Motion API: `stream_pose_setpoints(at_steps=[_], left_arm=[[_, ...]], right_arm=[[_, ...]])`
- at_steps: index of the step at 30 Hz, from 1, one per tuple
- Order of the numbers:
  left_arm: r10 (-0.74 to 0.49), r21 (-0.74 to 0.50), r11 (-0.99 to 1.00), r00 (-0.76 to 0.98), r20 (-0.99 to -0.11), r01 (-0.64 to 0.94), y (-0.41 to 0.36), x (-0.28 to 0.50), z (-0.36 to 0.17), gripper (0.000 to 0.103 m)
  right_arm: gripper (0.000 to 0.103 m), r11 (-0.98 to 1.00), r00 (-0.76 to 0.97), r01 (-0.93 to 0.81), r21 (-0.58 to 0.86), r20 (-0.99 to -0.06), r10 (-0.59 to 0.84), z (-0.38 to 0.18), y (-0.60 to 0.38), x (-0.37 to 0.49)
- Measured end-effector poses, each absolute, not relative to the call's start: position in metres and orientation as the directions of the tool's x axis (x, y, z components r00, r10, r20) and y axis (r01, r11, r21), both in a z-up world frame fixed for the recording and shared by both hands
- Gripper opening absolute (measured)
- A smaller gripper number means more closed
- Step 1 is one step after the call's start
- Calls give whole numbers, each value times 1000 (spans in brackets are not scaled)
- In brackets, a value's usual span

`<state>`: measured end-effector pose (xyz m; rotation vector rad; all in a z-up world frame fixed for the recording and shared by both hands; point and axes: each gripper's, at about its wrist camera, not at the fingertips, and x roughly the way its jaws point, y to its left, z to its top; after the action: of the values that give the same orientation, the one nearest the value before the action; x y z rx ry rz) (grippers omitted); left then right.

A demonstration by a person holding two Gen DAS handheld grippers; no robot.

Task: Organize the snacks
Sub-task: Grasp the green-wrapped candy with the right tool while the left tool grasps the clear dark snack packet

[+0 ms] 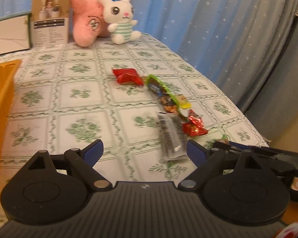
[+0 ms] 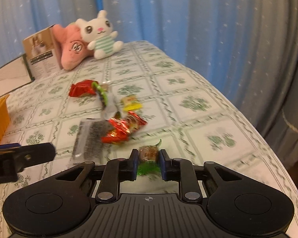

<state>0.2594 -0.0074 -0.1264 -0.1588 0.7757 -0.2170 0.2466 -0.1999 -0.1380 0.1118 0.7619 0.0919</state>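
Note:
My right gripper [image 2: 149, 158] is shut on a small brown candy in a green wrapper [image 2: 148, 153] just above the tablecloth. My left gripper [image 1: 144, 146] stands open and low over the table, with a grey clear packet [image 1: 169, 136] lying just inside its right finger. Beyond it lie a red foil candy [image 1: 194, 126], a yellow candy [image 1: 184, 104], a long green packet [image 1: 163, 93] and a red packet [image 1: 128, 76]. An orange basket [image 1: 0, 99] sits at the left edge. The right wrist view shows the same pile, with the red foil candy [image 2: 123, 128] beside the grey packet [image 2: 91, 136].
A white rabbit plush [image 1: 120, 17], a pink plush [image 1: 87, 19] and a cardboard box [image 1: 50, 19] stand at the far side of the table [image 1: 79, 99]. A white folder [image 1: 8, 37] lies far left. The table's edge curves down the right, with a blue curtain [image 1: 208, 19] behind.

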Motion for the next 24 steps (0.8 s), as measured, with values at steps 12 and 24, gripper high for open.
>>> stream_pose_setpoints(at_steps=[12,24], left_arm=[[-246,-132,968,694,-676,215,-58,288,-144,63],[-210,-53,968,677,-706,244,-68,287,-154,34]], right_arm=[[22,982,728,57,181,-680,83,-127,-231,235],[22,980,725,51,193,-682,96,-127,-226,238]])
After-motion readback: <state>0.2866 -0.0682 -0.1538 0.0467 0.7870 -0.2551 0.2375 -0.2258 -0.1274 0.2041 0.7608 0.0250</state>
